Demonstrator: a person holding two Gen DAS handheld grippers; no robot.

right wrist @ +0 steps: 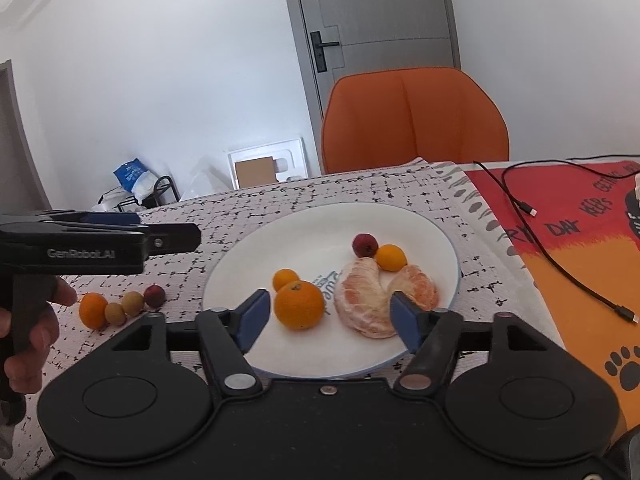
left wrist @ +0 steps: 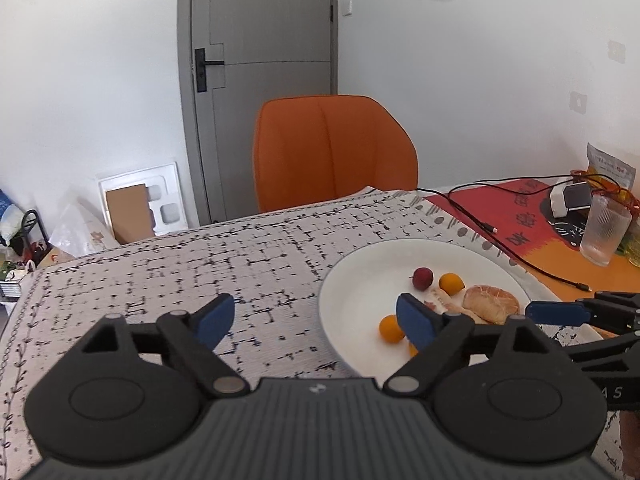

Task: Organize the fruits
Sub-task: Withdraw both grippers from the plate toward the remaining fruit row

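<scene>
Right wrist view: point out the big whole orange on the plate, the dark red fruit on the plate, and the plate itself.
whole orange (right wrist: pixel 299 305), right wrist view, centre of its skin.
dark red fruit (right wrist: pixel 365 245), right wrist view, its middle.
plate (right wrist: pixel 240 264), right wrist view, bare left rim.

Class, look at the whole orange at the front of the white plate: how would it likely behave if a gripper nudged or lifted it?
The orange is round, so a nudge would probably roll it across the smooth plate. Its unpeeled skin looks firm, so it likely tolerates a squeeze better than the peeled halves beside it.
</scene>
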